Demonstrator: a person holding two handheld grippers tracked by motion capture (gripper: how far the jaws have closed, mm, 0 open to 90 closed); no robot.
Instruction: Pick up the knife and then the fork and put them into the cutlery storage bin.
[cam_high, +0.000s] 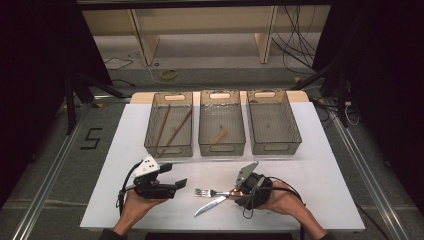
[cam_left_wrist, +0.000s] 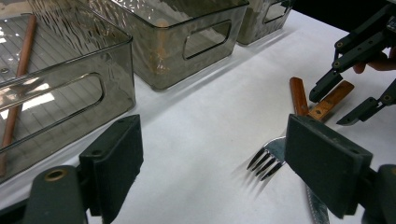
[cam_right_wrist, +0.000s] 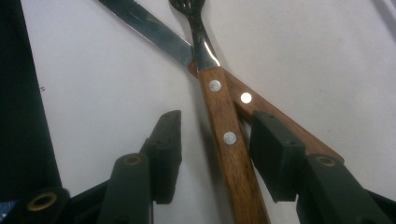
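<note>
A fork with a wooden handle lies on the white tabletop, crossed over a wooden-handled knife. In the right gripper view the fork rests on top of the knife. My right gripper straddles the fork's handle. A clear gap separates its left pad from the wood, and its right pad stands close beside it, over the knife's handle. My left gripper is held open to the left of the fork, with nothing between its fingers. The left gripper view shows the fork's tines and my right gripper around the handle.
Three smoky clear bins stand in a row at the back. The left bin holds two brown chopsticks. A small wooden piece lies in the middle bin. The right bin looks empty. Bare white tabletop lies between the bins and the cutlery.
</note>
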